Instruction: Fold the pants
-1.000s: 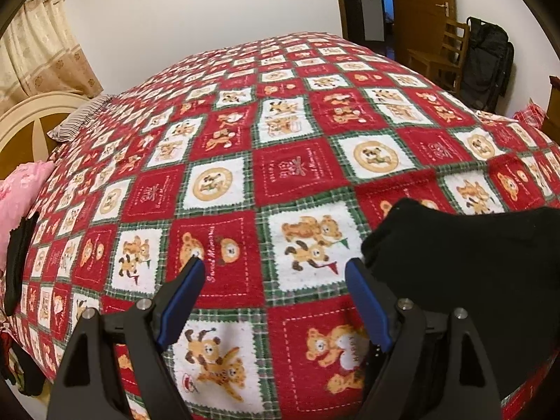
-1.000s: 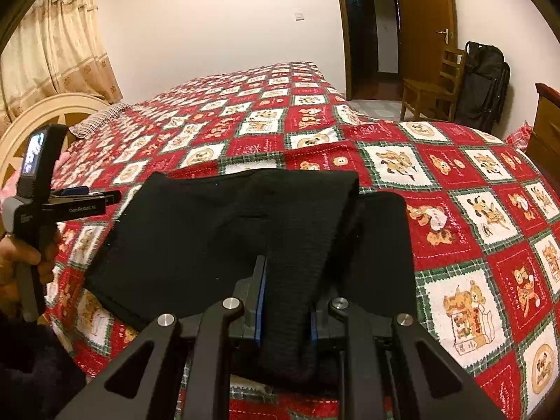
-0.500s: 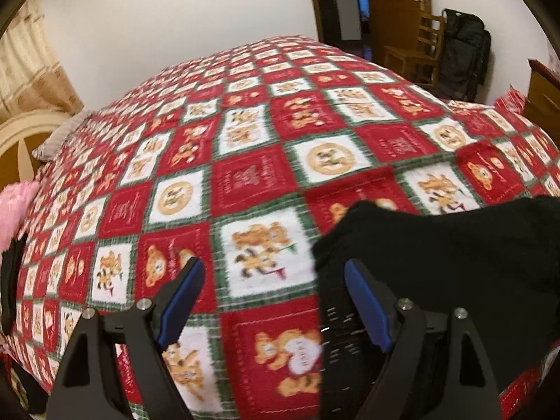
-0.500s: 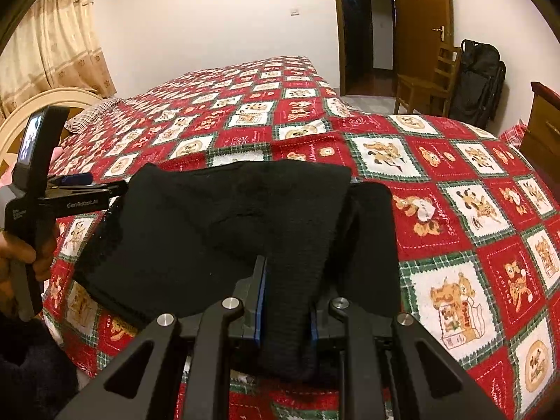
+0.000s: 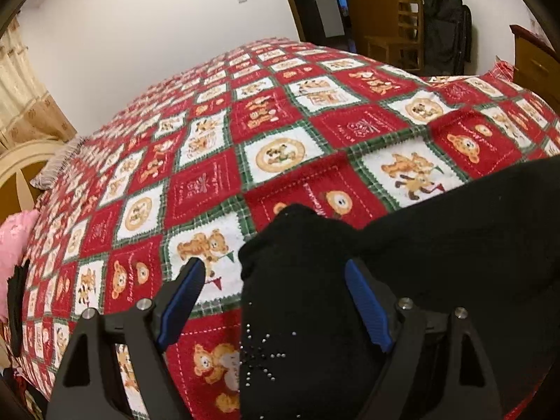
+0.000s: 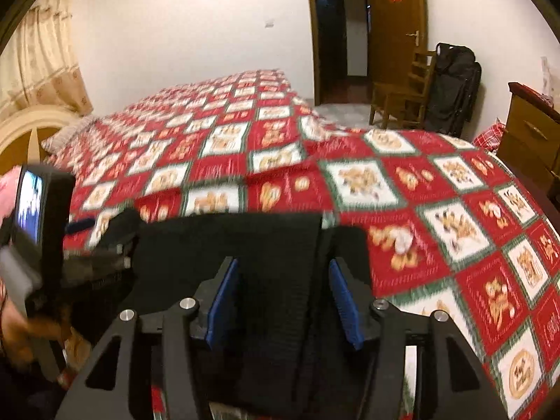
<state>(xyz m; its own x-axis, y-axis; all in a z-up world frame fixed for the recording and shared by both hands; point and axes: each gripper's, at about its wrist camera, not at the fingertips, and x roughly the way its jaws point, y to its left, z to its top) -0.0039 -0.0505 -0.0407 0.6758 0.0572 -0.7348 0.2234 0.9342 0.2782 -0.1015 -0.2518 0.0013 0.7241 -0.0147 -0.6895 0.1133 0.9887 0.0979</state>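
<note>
The black pants (image 6: 245, 245) lie folded near the front edge of the bed, on the red patchwork bedspread (image 6: 402, 189). In the left wrist view the pants (image 5: 437, 231) fill the lower right, and a raised corner with small studs lies between my fingers. My left gripper (image 5: 273, 280) is open around that corner. My right gripper (image 6: 283, 280) is open, its blue pads either side of the pants' front edge, not pinching it. The left gripper's body (image 6: 38, 217) shows at the left of the right wrist view.
A cream headboard (image 5: 21, 161) and a pink item (image 5: 14, 245) are at the left. A wooden chair (image 6: 402, 94), a black bag (image 6: 455, 87), a door and a wooden dresser (image 6: 532, 140) stand to the right of the bed.
My right gripper has opened and let go of the pants' edge. My left gripper has moved right, so the pants' corner now lies between its open fingers.
</note>
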